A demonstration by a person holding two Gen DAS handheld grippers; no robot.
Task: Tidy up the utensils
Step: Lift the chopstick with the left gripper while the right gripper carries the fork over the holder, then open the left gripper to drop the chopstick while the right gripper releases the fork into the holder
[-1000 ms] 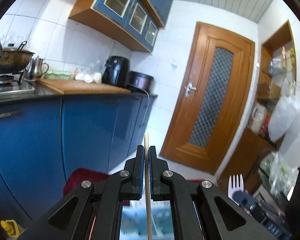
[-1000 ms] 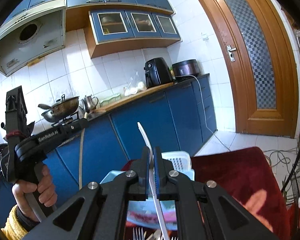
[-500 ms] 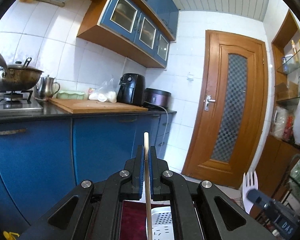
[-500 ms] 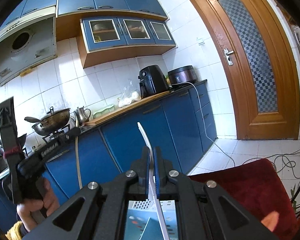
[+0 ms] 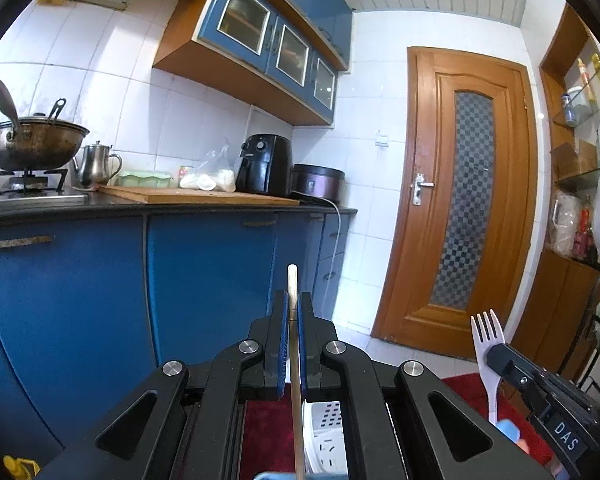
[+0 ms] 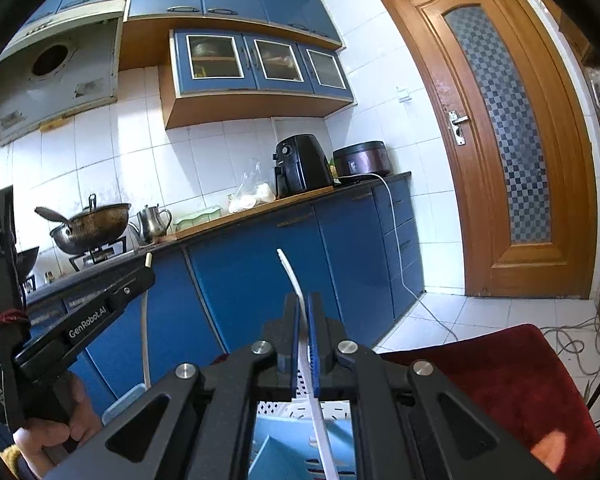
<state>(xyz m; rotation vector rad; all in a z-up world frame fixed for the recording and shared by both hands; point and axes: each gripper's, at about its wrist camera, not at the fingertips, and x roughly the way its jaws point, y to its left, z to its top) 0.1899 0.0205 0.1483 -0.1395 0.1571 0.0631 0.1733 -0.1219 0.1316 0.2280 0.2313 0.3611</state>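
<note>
Both grippers are clamped tight, left gripper on a chopstick, right gripper on a white fork; I'd keep both upright and lower slowly toward the white basket at 6 o'clock.

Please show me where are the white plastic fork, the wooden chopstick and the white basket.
white plastic fork (image 5: 487,334): left wrist view, on its tines.
wooden chopstick (image 5: 292,280): left wrist view, on its tip above the jaws.
white basket (image 5: 327,432): left wrist view, on its perforated wall.

Upright wooden chopstick, perhaps; white plastic fork, tines up
</note>
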